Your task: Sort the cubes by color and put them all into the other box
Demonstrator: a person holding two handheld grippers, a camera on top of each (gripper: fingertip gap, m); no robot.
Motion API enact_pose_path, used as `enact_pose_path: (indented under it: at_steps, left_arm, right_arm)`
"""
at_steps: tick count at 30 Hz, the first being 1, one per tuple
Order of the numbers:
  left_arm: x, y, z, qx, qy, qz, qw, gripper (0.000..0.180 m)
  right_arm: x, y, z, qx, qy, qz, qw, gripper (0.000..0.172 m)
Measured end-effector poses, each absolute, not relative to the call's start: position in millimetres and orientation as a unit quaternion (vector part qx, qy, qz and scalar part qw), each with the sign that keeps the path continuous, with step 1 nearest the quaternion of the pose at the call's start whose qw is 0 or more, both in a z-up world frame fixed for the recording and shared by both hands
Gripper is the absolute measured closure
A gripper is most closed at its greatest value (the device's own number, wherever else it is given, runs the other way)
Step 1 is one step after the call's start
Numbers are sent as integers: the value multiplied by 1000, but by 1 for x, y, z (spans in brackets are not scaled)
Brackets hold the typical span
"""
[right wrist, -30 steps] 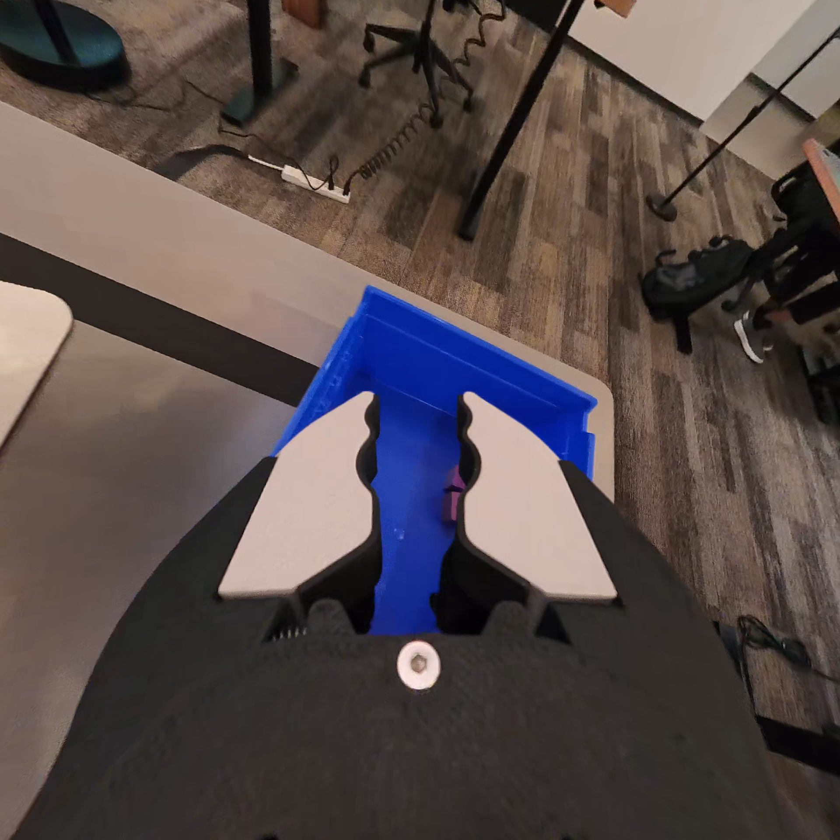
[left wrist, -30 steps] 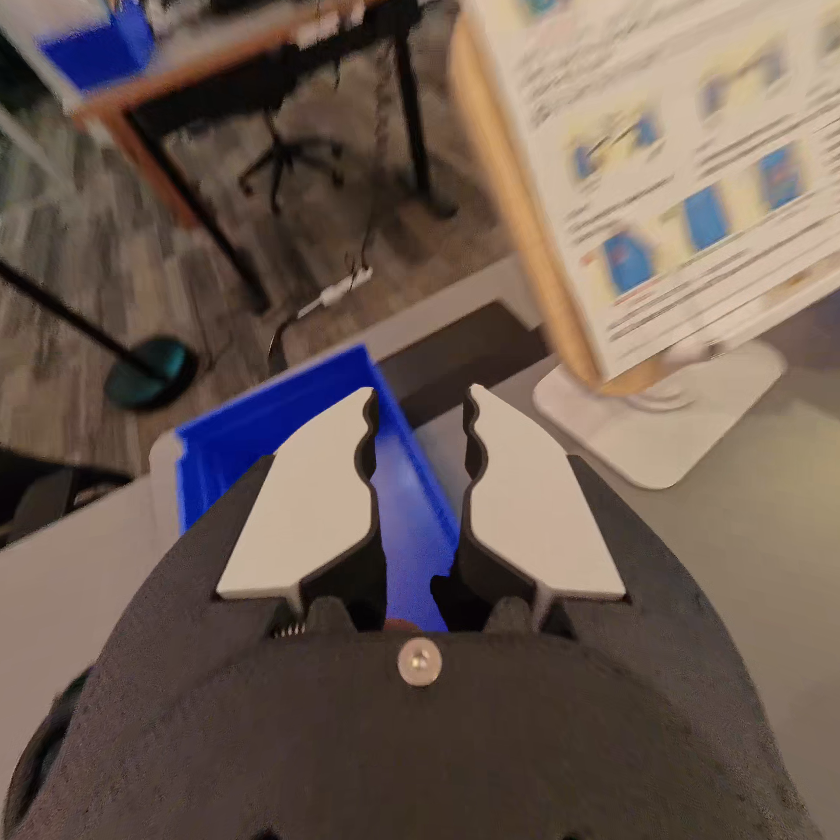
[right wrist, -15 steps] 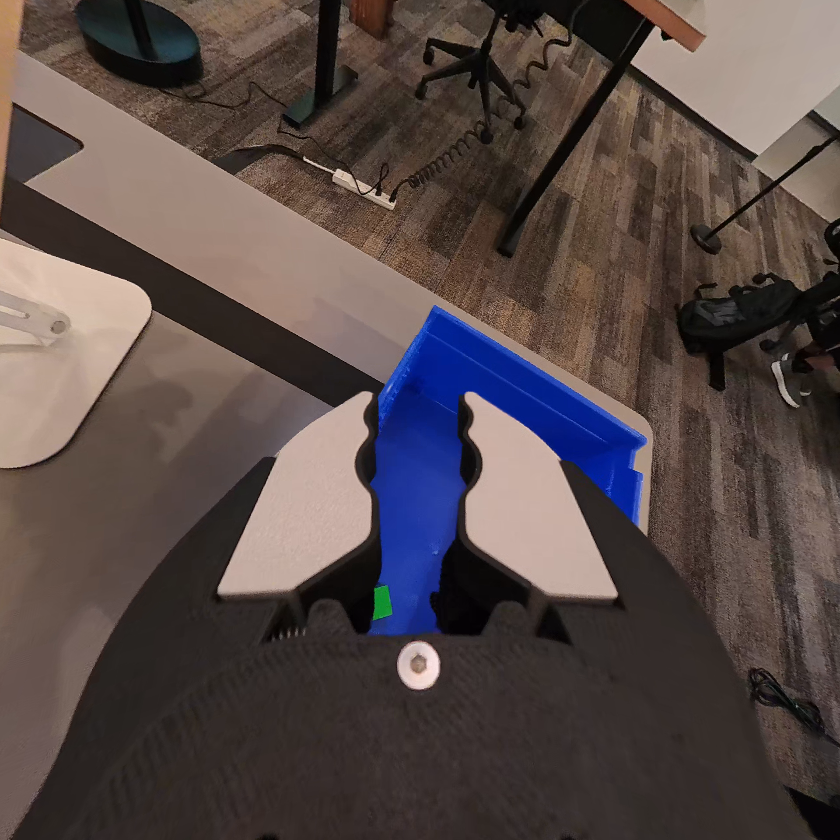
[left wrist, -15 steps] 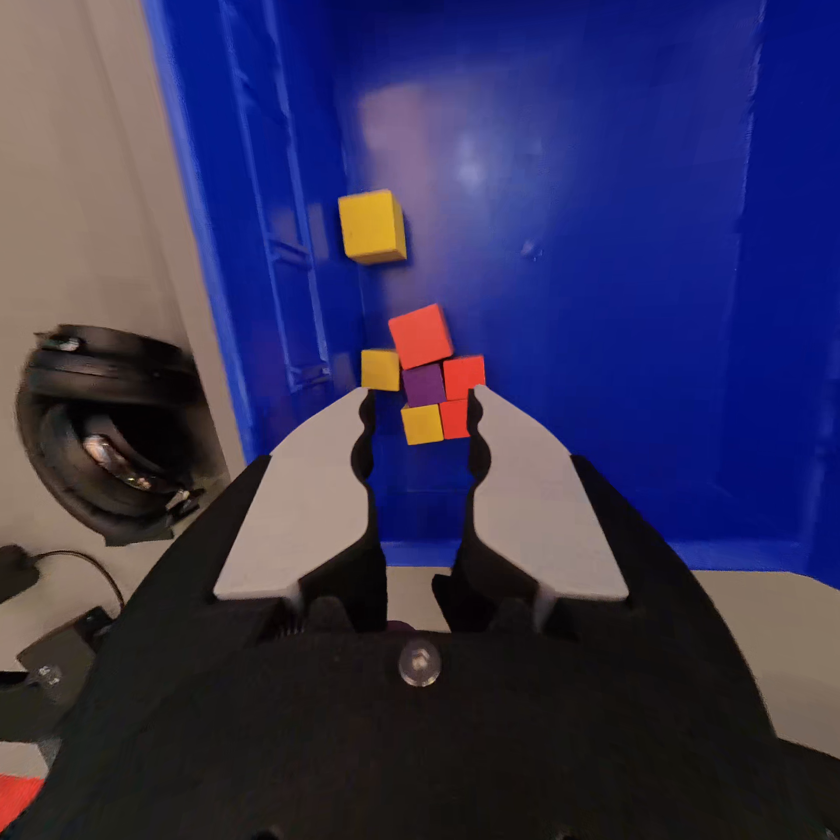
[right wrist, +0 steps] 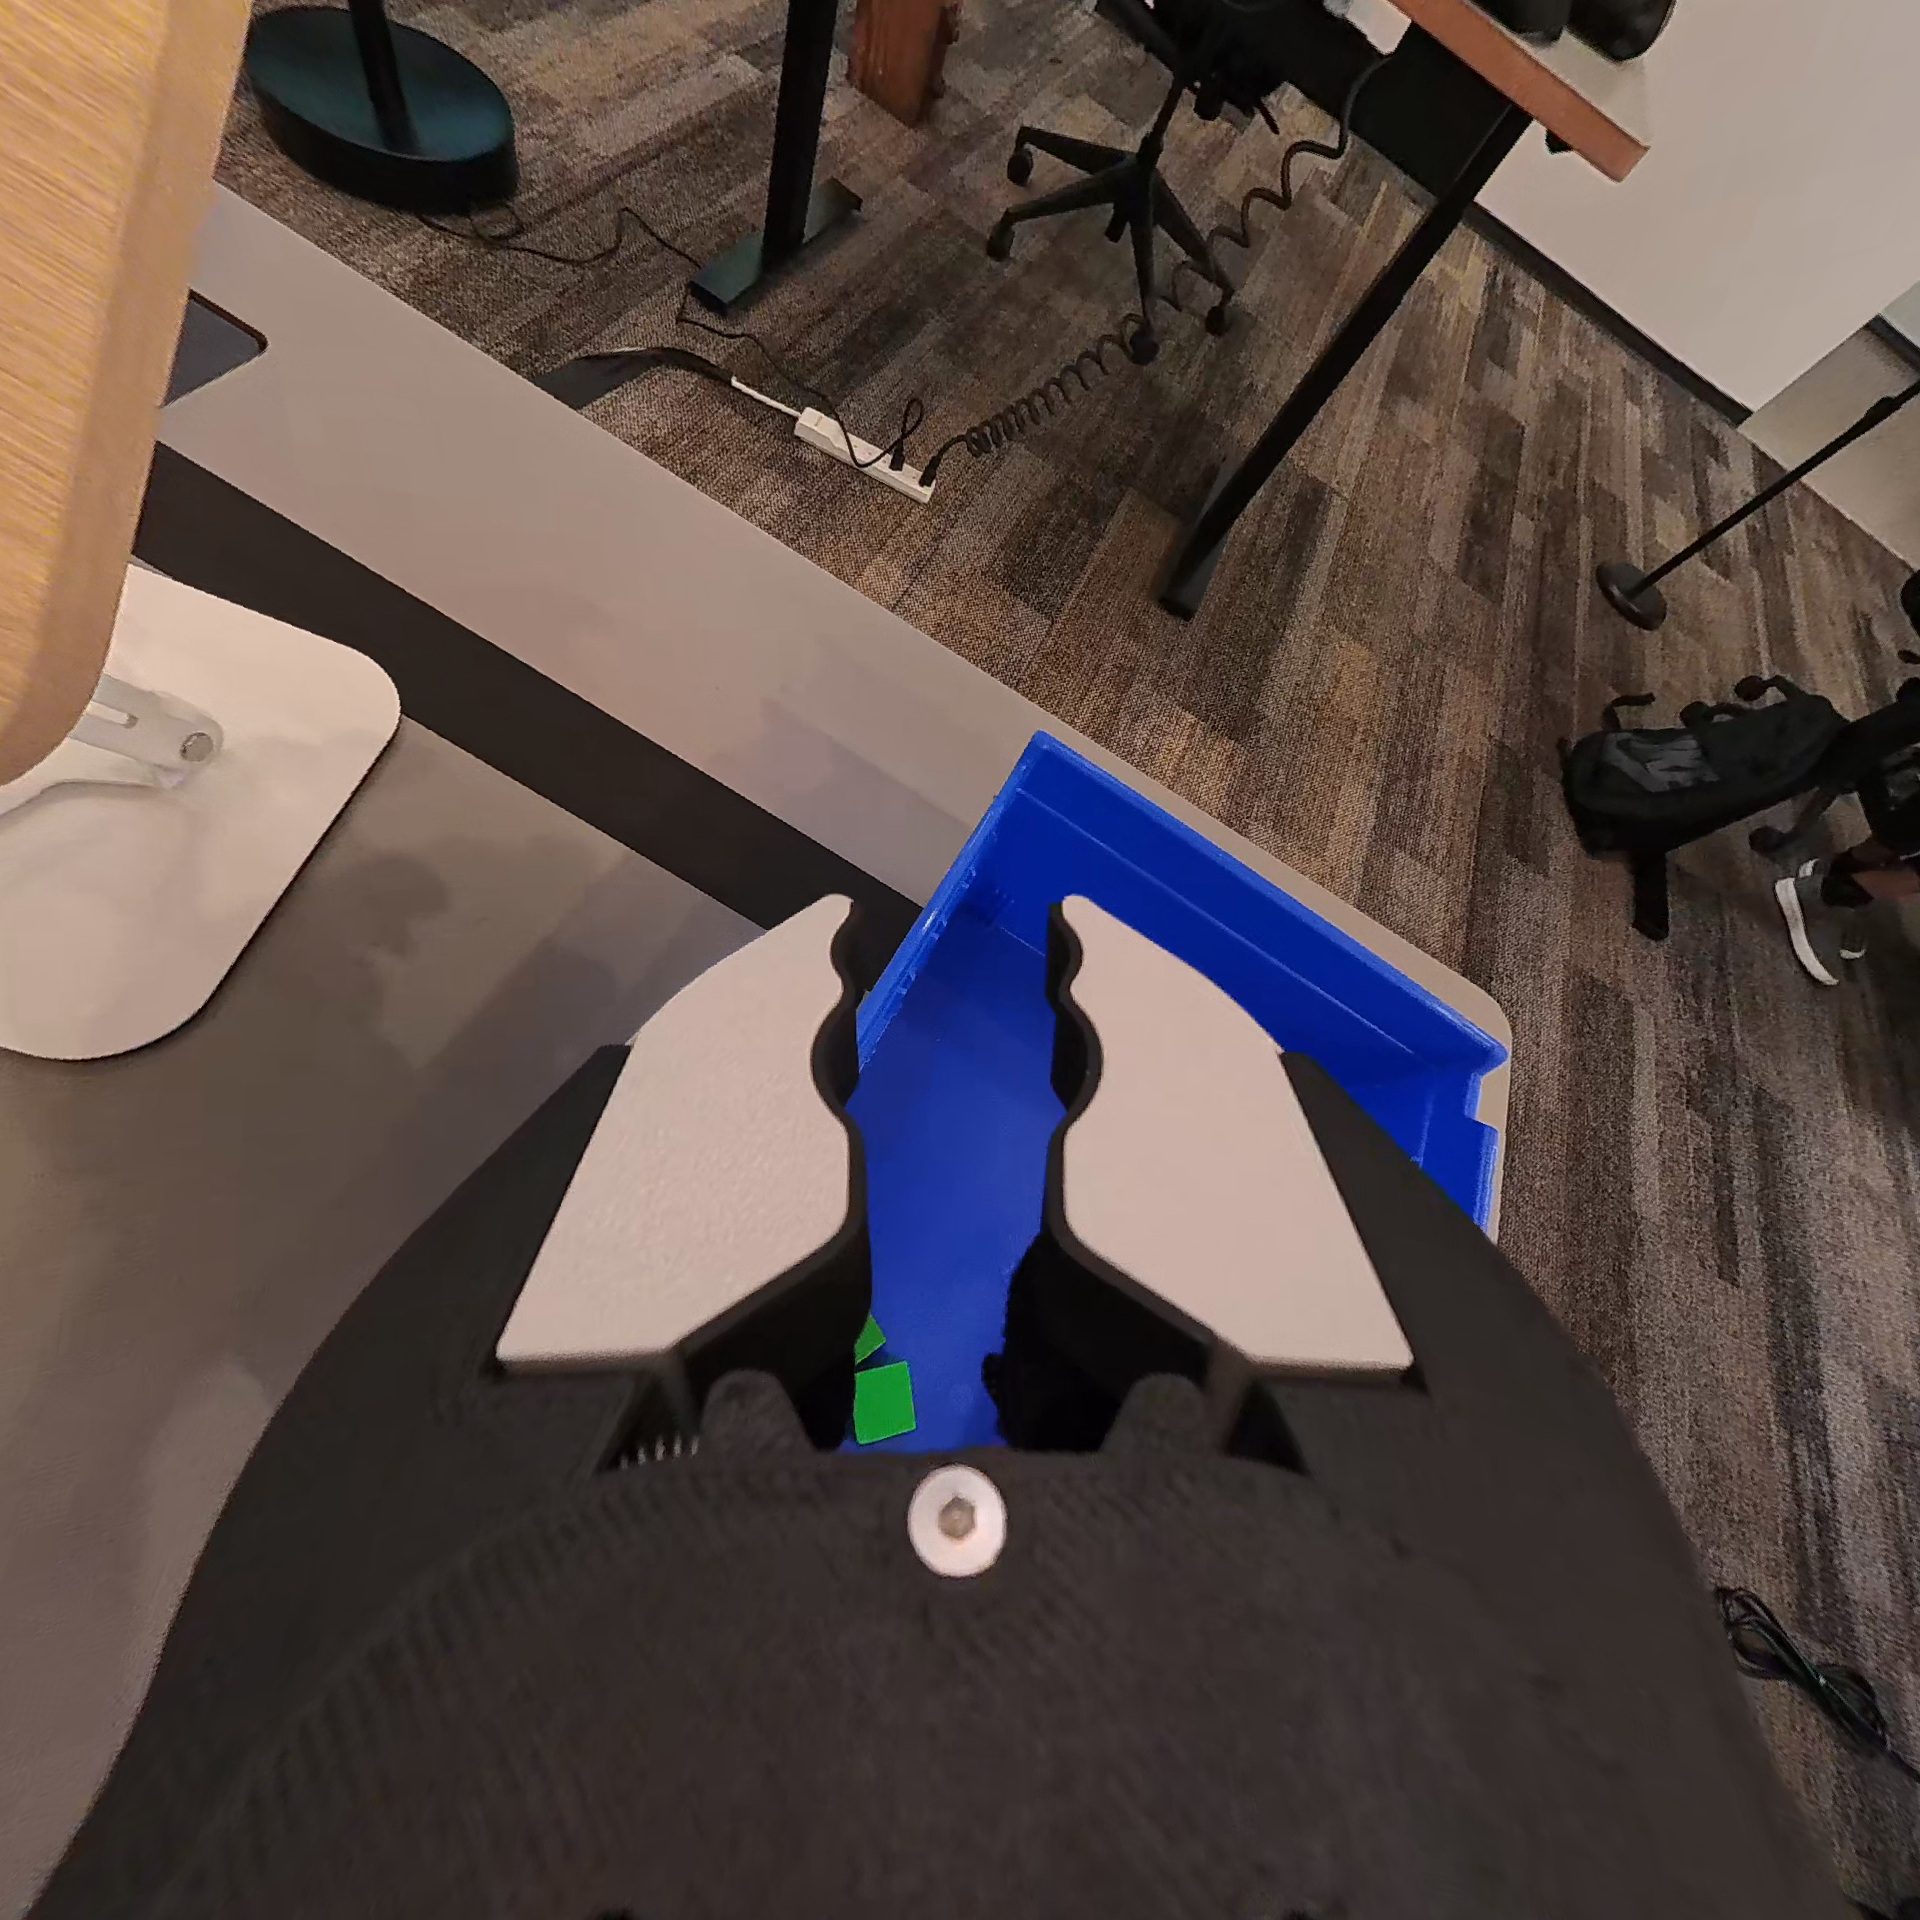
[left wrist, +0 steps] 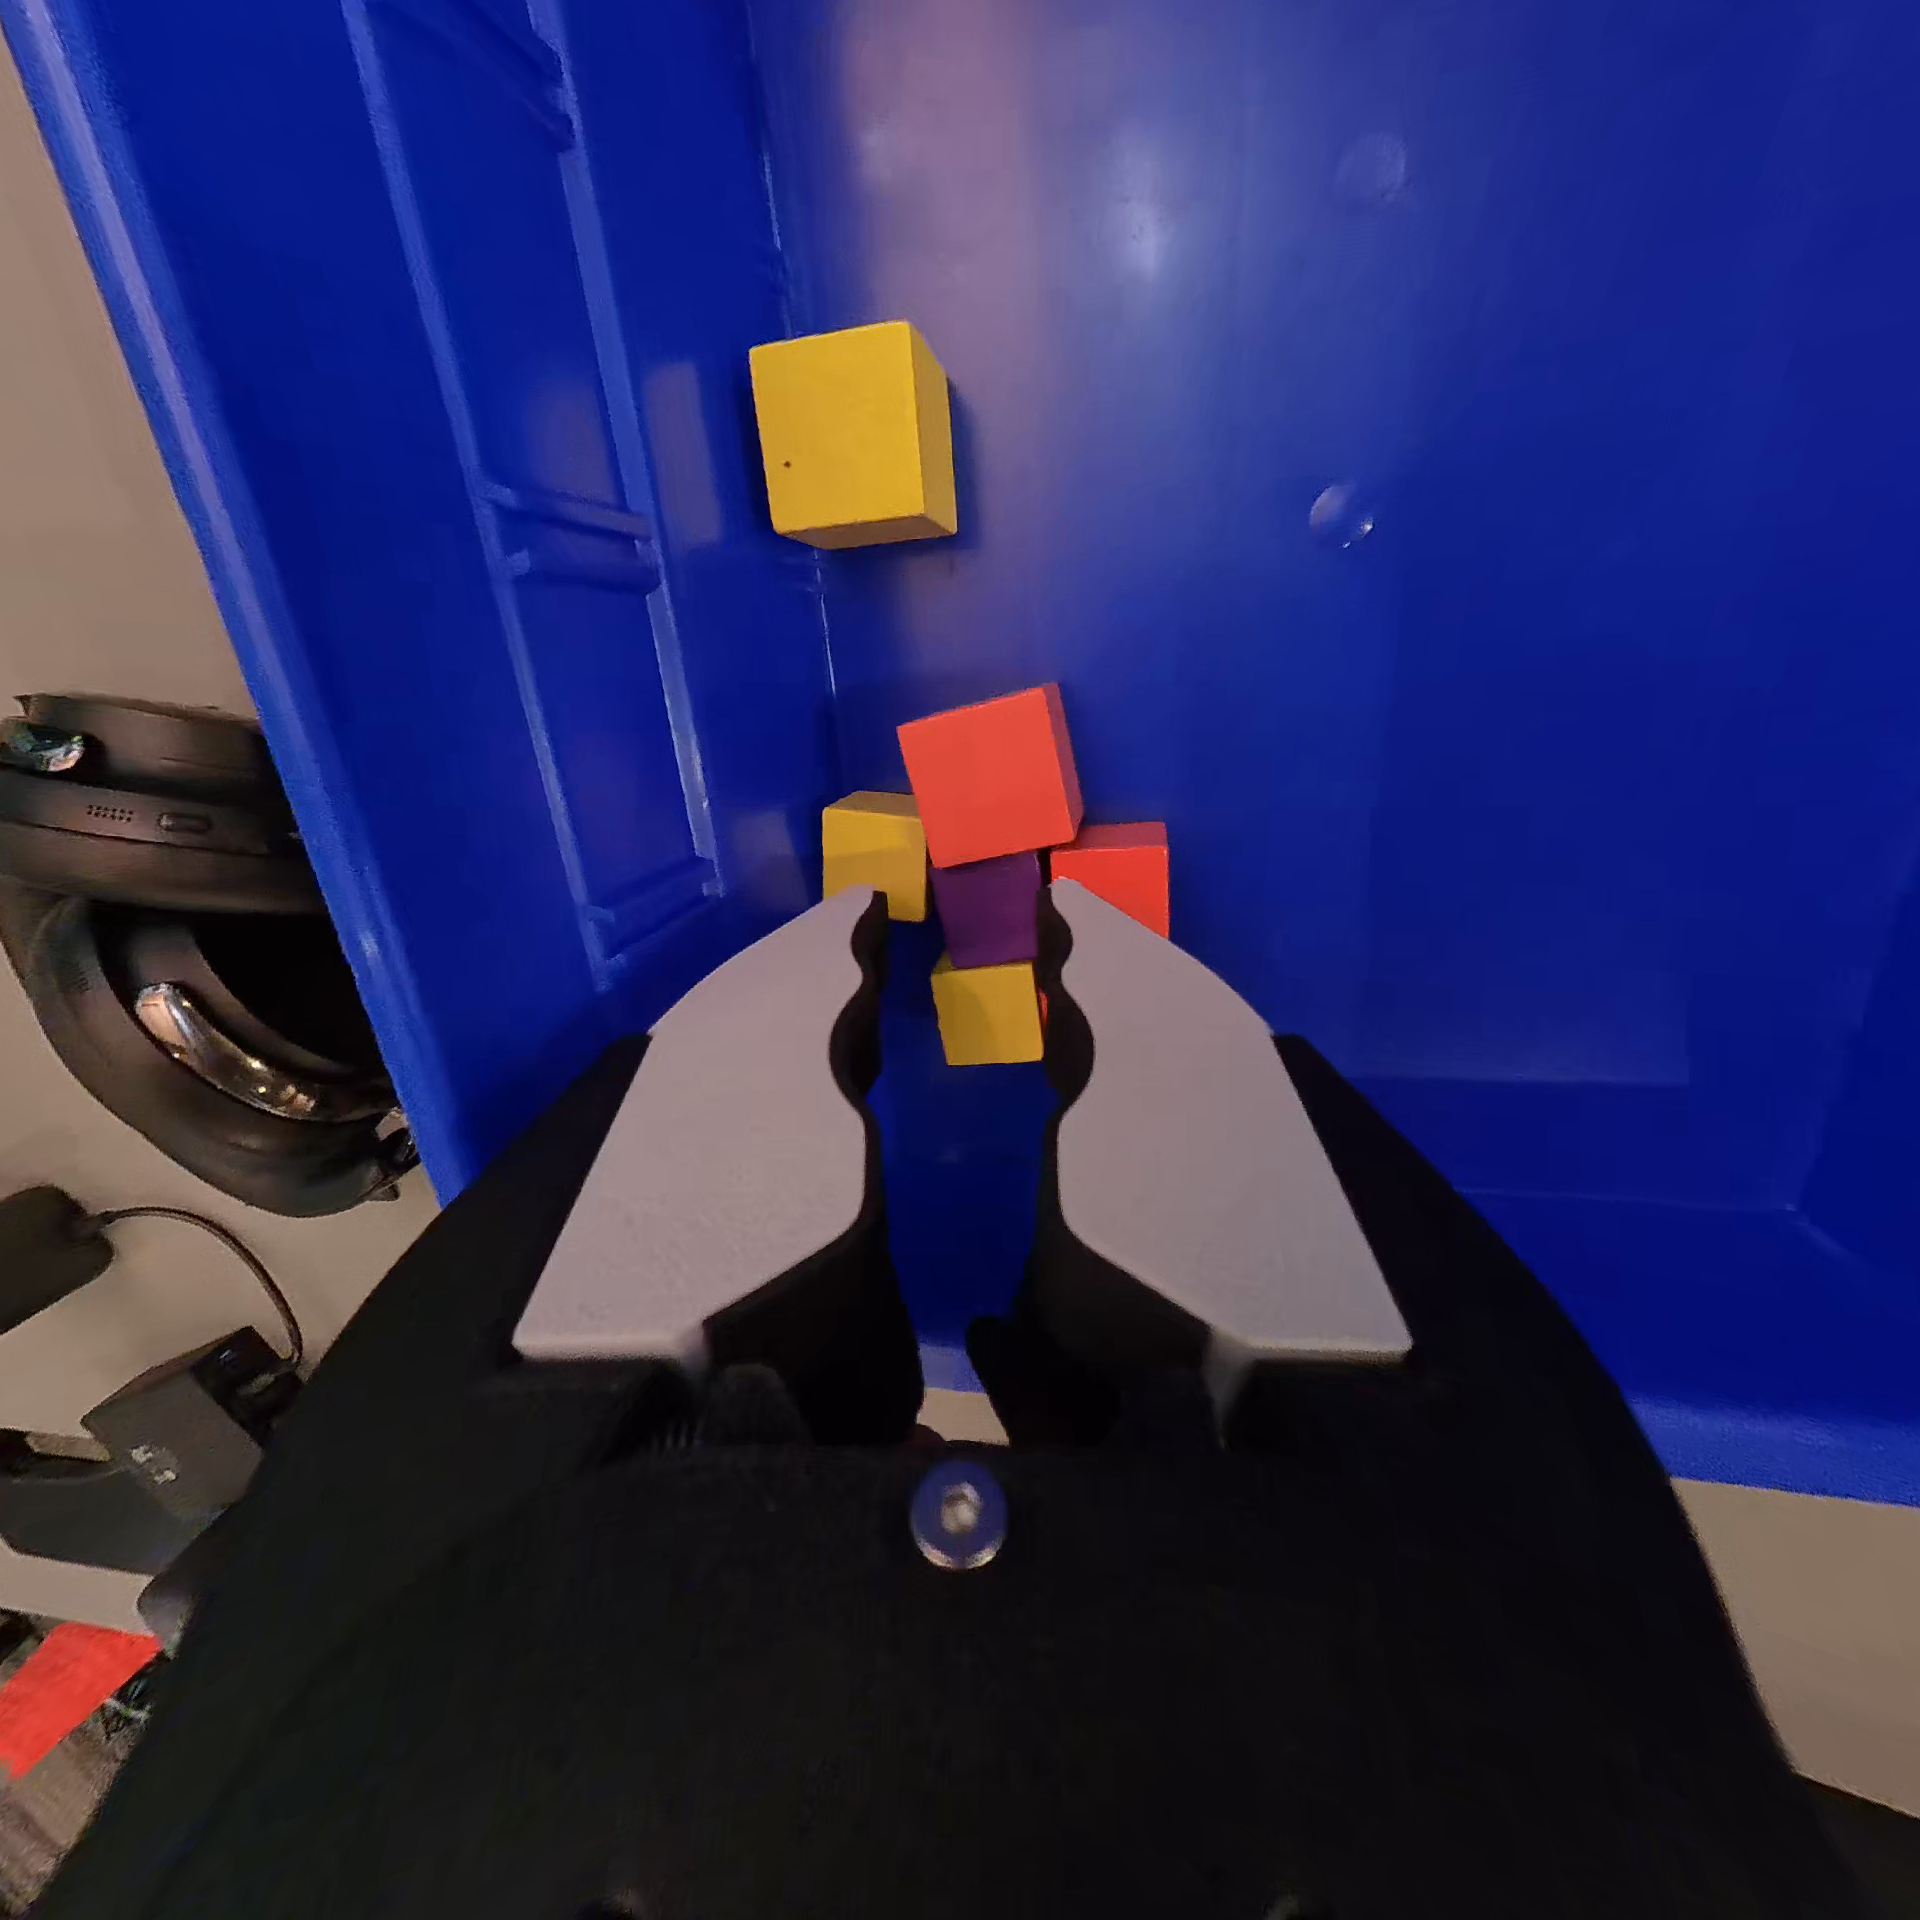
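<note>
Most of the sorting looks undone. In the left wrist view a blue box (left wrist: 1455, 727) fills the frame, with a pile of cubes just above centre: red cube (left wrist: 987, 774), purple cube (left wrist: 987, 914), yellow cubes (left wrist: 852, 431) beside and above. The left gripper (left wrist: 961, 920) is part open around the purple cube, not yet clamped on it. The right gripper (right wrist: 951, 914) hangs open and empty over the other box (right wrist: 1247, 935), where green cubes (right wrist: 883, 1403) lie at lower centre.

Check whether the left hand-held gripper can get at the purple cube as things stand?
Probably not cleanly: the left hand-held gripper is open around the purple cube, but a red cube sits on top.
</note>
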State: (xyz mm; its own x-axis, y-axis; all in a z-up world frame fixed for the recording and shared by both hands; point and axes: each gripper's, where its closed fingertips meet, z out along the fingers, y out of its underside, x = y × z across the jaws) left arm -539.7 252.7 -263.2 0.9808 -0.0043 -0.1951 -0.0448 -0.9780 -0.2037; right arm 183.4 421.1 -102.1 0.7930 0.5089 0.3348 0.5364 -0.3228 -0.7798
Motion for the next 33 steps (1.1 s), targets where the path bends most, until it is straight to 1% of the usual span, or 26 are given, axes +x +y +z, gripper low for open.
enact_pose_path:
  at_steps: [4, 6, 9, 11, 14, 22, 25, 27, 31, 33]
  left_arm:
    - [-541, 254, -263, -989, 11, 104, 107, 152]
    - [-538, 255, -264, -989, 15, 94, 111, 157]
    - [-532, 254, -268, -991, 19, 72, 107, 151]
    - [-529, 251, -270, -993, 24, 68, 96, 150]
    - [-529, 252, -277, -994, 15, 56, 89, 158]
    - [-528, 251, -276, -995, 23, 47, 90, 158]
    - [-520, 257, -255, -990, 34, 27, 132, 158]
    - [-509, 264, -229, -982, 45, 7, 185, 157]
    - [-464, 273, -153, -940, 91, -62, 322, 158]
    - [-425, 272, -109, -904, 139, -109, 389, 158]
  right_arm:
    - [183, 421, -102, -812, -323, -11, 485, 138]
    - [183, 421, -103, -813, -323, -10, 484, 138]
    - [182, 421, -103, -812, -324, -10, 485, 138]
    - [182, 421, -103, -813, -324, -10, 485, 138]
    - [183, 421, -103, -813, -324, -11, 484, 137]
    - [181, 419, -99, -809, -327, -11, 489, 137]
    - [173, 412, -89, -793, -345, -5, 502, 137]
    - [162, 403, -76, -772, -365, 1, 521, 138]
    - [127, 373, -41, -699, -426, 25, 574, 137]
    - [100, 348, -22, -643, -469, 48, 604, 133]
